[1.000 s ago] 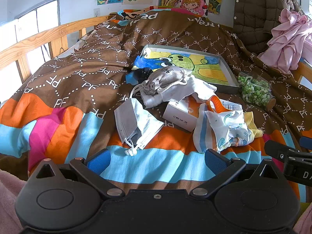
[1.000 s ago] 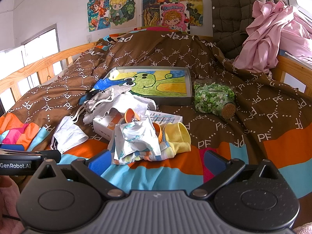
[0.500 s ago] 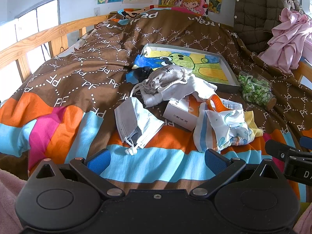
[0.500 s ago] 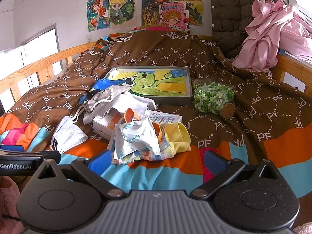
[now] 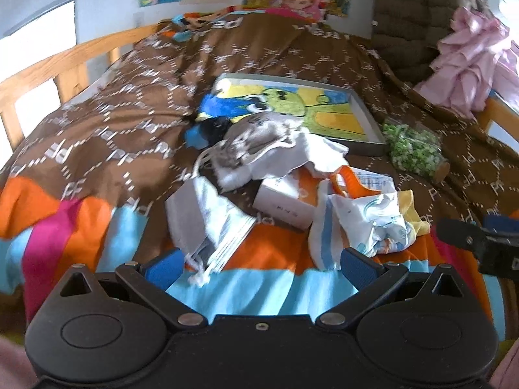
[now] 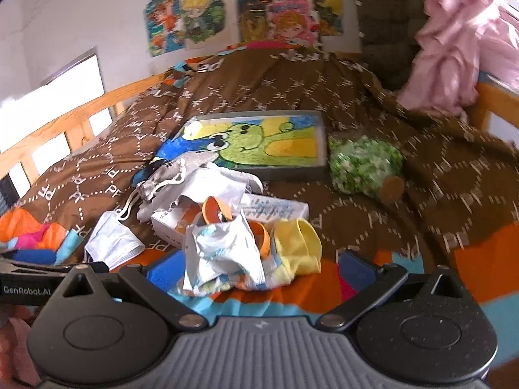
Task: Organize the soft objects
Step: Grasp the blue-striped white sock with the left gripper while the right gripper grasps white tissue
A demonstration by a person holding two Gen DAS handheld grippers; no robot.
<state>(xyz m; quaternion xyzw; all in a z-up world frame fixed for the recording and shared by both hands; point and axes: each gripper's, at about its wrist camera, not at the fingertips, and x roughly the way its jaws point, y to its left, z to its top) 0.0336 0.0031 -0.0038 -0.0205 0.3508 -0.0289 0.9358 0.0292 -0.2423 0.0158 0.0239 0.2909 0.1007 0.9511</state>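
A heap of soft things lies on the striped bed cover. A grey and white face mask pile [image 5: 207, 223] sits just ahead of my open, empty left gripper [image 5: 259, 264]. A patterned white cloth with orange trim [image 6: 227, 253] and a yellow sock [image 6: 298, 246] lie just ahead of my open, empty right gripper [image 6: 259, 270]. A grey drawstring pouch on white cloth [image 5: 259, 142] lies further back; it also shows in the right wrist view [image 6: 181, 175]. The patterned cloth also shows in the left wrist view [image 5: 363, 227].
A small white box [image 5: 285, 204], a shallow grey tray with a green cartoon picture [image 6: 266, 142] and a jar of green bits [image 6: 363, 165] lie among the cloths. Wooden bed rails [image 5: 65, 61] run along the left. A pink garment [image 6: 460, 48] hangs at right.
Both grippers have moved forward toward the heap; the masks and the patterned cloth now sit close to the fingertips. The objects themselves have not moved.
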